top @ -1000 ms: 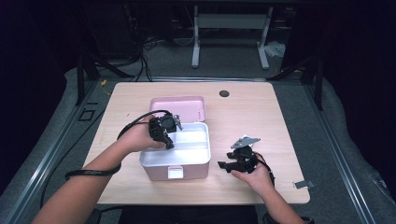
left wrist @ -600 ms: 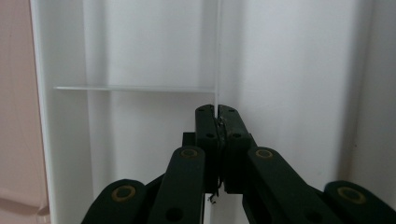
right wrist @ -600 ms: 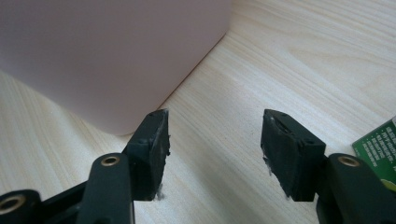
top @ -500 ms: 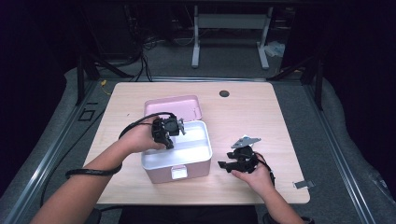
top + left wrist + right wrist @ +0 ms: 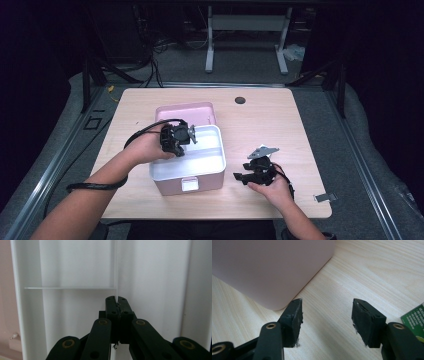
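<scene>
Pink box (image 5: 187, 182), white tray insert (image 5: 210, 162): table (image 5: 280, 120) centre-left, pink lid (image 5: 185, 111) behind. My left gripper (image 5: 116, 305): inside the tray, jaws closed on its thin white divider (image 5: 115, 270). My right gripper (image 5: 325, 315): jaws apart, empty, on the table beside the box.

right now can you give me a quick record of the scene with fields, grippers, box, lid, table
left gripper: shut on the thin white divider inside the box, held over the white tray
right gripper: open, holding nothing, low over the table just right of the box
box: pink, open, white divided tray inside
lid: pink, lying on the table behind the box
table: light wood, small dark round spot near its far edge
</scene>
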`<state>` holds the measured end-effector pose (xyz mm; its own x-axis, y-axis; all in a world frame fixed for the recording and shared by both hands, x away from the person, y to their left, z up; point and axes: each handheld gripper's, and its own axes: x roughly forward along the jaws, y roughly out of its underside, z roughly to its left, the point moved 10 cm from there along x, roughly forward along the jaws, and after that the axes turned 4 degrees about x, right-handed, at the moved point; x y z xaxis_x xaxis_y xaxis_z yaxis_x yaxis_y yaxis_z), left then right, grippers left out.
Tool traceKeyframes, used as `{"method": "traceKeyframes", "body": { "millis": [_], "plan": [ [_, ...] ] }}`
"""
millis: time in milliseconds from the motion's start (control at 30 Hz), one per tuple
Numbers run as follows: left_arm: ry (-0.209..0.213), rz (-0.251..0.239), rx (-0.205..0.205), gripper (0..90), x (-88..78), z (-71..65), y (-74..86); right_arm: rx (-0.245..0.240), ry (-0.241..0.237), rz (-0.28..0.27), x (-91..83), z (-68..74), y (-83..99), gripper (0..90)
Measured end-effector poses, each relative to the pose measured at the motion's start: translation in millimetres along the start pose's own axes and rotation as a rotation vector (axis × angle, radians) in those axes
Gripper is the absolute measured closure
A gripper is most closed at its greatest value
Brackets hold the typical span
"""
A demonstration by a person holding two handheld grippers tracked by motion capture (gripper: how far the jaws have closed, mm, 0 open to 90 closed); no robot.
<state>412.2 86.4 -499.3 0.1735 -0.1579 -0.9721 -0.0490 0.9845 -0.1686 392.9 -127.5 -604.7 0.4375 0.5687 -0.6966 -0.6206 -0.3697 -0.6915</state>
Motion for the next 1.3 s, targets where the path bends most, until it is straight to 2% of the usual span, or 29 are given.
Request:
{"method": "traceKeyframes", "body": {
  "millis": [167, 333, 400, 467, 600, 633, 800, 833, 900, 933, 1100, 1300],
  "plan": [
    [0.005, -0.003, -0.032, 89.2, -7.2, 1.2, 0.7, 0.001, 0.001, -0.001, -0.2, 0.1, -0.2, 41.8],
    [0.010, -0.004, -0.028, 89.2, -9.2, 0.8, 1.2, 0.002, 0.000, 0.000, 0.0, -0.1, 0.0, 41.8],
    [0.013, -0.014, -0.038, 89.2, -11.2, 1.3, 0.9, 0.000, 0.000, 0.001, 0.1, -0.2, 0.2, 41.9],
    [0.011, -0.035, -0.064, 89.2, -16.1, 3.9, 0.5, 0.002, -0.002, 0.001, 0.1, -0.2, 0.3, 41.8],
    [0.009, -0.064, -0.088, 89.2, -20.2, 5.8, 0.5, 0.004, -0.008, 0.002, 0.2, -0.1, 0.4, 41.8],
    [0.014, -0.077, -0.103, 89.2, -21.8, 6.7, 1.0, 0.003, 0.007, 0.008, -0.2, -1.1, 0.9, 41.9],
    [0.019, -0.096, -0.134, 89.2, -26.5, 9.1, 3.4, 0.004, -0.001, 0.004, 0.6, -0.3, 0.7, 41.8],
    [0.024, -0.124, -0.172, 89.2, -30.5, 11.1, 3.4, 0.007, -0.001, 0.005, 0.8, -0.3, 0.8, 41.9],
    [0.030, -0.138, -0.200, 89.2, -34.6, 12.9, 5.0, 0.004, -0.003, 0.006, 1.1, -0.3, 1.0, 41.9],
    [0.030, -0.138, -0.200, 89.2, -34.6, 12.9, 5.0, 0.003, -0.003, 0.006, 1.1, -0.3, 1.0, 41.8],
    [0.024, -0.145, -0.210, 89.2, -43.2, 17.8, 14.3, 0.003, -0.004, 0.007, 1.4, -0.4, 1.2, 41.9],
    [0.015, -0.128, -0.269, 89.2, -50.2, 24.9, 38.7, 0.003, -0.004, 0.008, 1.3, -0.7, 1.4, 41.9]
  ]
}}
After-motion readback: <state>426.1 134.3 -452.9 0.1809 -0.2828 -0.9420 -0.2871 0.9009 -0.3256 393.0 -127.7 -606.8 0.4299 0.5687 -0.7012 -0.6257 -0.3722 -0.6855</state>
